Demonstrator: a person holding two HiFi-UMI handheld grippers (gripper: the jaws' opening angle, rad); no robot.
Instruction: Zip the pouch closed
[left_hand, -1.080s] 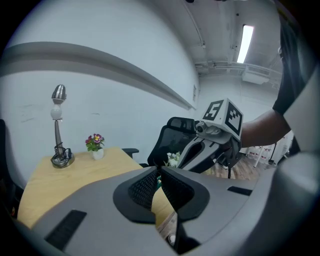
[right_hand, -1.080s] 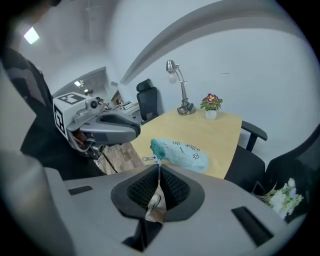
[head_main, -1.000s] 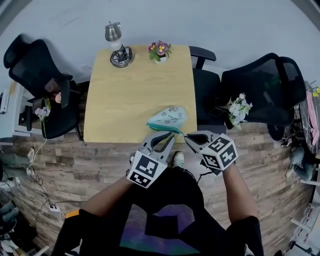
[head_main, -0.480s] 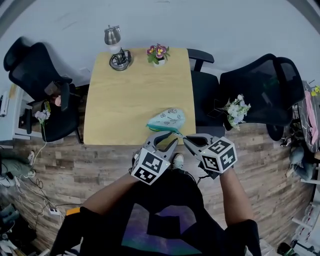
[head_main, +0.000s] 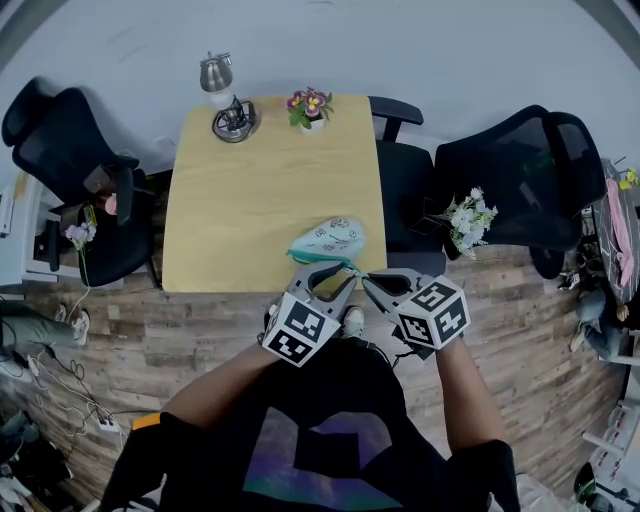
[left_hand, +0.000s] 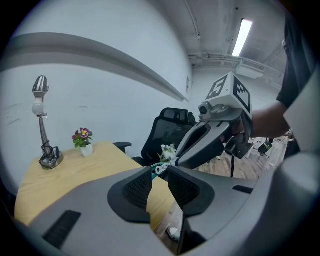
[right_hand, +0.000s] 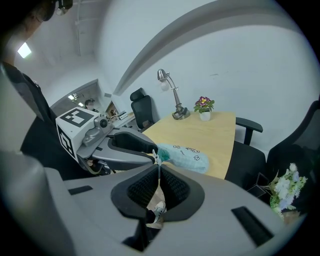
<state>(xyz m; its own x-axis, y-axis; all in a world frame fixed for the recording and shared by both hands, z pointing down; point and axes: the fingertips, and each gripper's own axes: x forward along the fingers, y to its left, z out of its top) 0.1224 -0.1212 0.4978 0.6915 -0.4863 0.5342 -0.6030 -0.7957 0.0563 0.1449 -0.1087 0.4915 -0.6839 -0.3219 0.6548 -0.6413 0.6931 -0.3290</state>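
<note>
Right at the table's (head_main: 250, 190) near right corner sits the pouch (head_main: 330, 238), a pale, printed thing with a teal zipper edge turned toward the person. From the head view I cannot tell whether its near end rests on the wood or is lifted just off it. Its long axis runs roughly left to right across that corner, tilted a little, and its body stretches away from the jaws toward the table's right edge. Both grippers meet at the same near end of the teal edge, so neither is the nearer one. The right gripper (right_hand: 158, 167) has its jaws pressed together on the thin zipper pull (right_hand: 158, 158), which stands upright in the slit between the pads. The left gripper (left_hand: 160, 175) comes in from the other side, its jaws drawn down to a narrow gap on the pouch's teal end beside the pull. How much of the zipper is already closed does not show. My guess is that the coming move depends on the left holding firm while the right draws the pull along the teal line. Well behind, a desk lamp (head_main: 225, 100) and potted flowers (head_main: 308, 105) stand at the far edge.
</note>
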